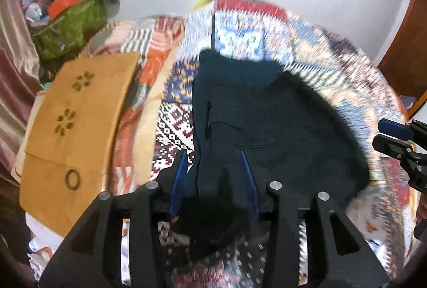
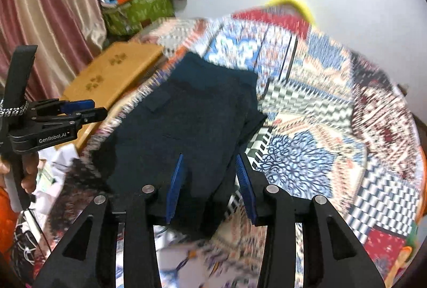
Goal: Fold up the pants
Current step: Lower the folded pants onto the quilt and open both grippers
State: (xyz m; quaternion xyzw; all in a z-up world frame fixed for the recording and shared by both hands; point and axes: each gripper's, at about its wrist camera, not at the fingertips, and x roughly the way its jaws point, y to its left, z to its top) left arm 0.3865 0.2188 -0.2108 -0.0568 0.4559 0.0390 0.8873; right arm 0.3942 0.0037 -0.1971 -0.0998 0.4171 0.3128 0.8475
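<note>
Both claws stood apart: left gripper (image 1: 216,168) and right gripper (image 2: 210,173) straddled the soft, limp pants' (image 2: 181,122) near edge, likely best pinched at corners.

A pair of dark navy fabric pants (image 1: 267,122) (image 2: 186,122) lies folded into a thick, roughly rectangular stack on a multicoloured patchwork quilt (image 1: 176,122) (image 2: 307,101), near the quilt's left side. A sewn flap pocket faces up on the top layer. Layered edges step out along the stack's right side. Its near end hangs slightly raised off the quilt, while the far end rests flat toward the quilt's far edge. Motion blur softens the detail.
</note>
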